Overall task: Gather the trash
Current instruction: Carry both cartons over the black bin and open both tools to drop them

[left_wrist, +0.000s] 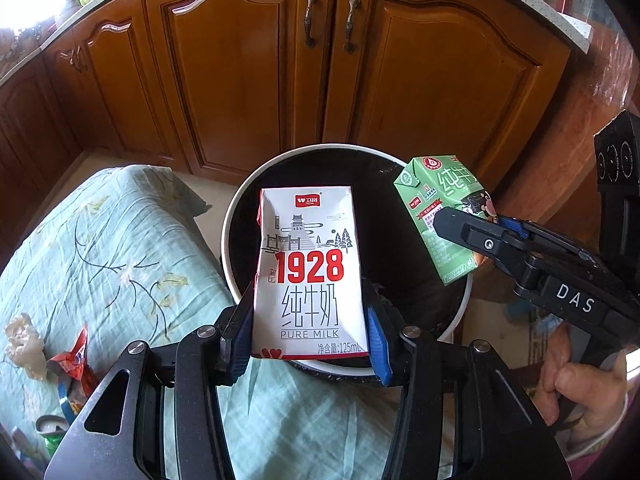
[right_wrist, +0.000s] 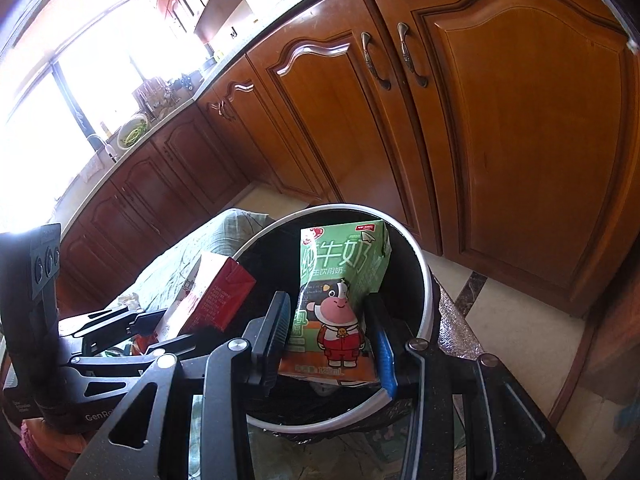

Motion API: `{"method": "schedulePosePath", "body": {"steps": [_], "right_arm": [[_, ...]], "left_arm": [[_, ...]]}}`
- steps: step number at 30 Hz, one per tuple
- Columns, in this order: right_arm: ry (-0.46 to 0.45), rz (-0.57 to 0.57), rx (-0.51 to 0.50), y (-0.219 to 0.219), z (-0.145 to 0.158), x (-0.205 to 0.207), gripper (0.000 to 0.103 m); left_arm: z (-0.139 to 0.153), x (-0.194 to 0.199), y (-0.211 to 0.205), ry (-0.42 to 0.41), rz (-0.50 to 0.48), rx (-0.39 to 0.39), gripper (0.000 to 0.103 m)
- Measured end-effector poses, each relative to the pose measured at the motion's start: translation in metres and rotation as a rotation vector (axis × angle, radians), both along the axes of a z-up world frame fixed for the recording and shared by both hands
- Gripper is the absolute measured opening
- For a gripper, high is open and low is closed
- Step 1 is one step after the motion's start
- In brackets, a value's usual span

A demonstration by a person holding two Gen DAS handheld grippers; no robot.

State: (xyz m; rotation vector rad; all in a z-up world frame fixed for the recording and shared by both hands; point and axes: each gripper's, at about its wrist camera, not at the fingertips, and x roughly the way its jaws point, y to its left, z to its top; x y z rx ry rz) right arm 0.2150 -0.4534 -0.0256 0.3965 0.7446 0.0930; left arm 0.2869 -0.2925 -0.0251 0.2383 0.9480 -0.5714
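Note:
My left gripper (left_wrist: 308,332) is shut on a white and red "1928" milk carton (left_wrist: 310,276) and holds it over the mouth of a round bin (left_wrist: 230,236) with a white rim and black liner. My right gripper (right_wrist: 332,344) is shut on a green milk carton (right_wrist: 340,280) with a cartoon cow, also over the bin (right_wrist: 428,300). The green carton (left_wrist: 440,208) shows at the right in the left wrist view, held by the right gripper's fingers (left_wrist: 476,236). The red side of the white carton (right_wrist: 216,296) shows at the left in the right wrist view.
A table with a pale green floral cloth (left_wrist: 120,248) lies left of the bin. It carries a crumpled tissue (left_wrist: 24,344) and a red wrapper (left_wrist: 76,364). Wooden cabinet doors (left_wrist: 248,72) stand close behind the bin. Tiled floor (right_wrist: 520,316) lies to the right.

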Motion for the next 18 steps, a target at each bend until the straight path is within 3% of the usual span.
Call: {"method": "schedulePosePath", "body": {"steps": [6,10,14,18], "right_arm": [[0.018,-0.015,0.034,-0.007,-0.004,0.011,0.048],[0.003,-0.029,0.051,-0.010,-0.001,0.008,0.053],[-0.011,-0.033,0.065,-0.006,0.002,-0.003,0.058],[-0.037,-0.036,0.092,0.003,0.002,-0.018,0.078]], "left_arm": [[-0.003,0.009,-0.006,0.028,0.015,0.008,0.048],[0.004,0.006,-0.003,0.016,0.018,-0.017,0.059],[0.012,-0.007,0.012,-0.009,0.037,-0.046,0.062],[0.014,-0.028,0.041,-0.004,0.083,-0.104,0.064]]}}
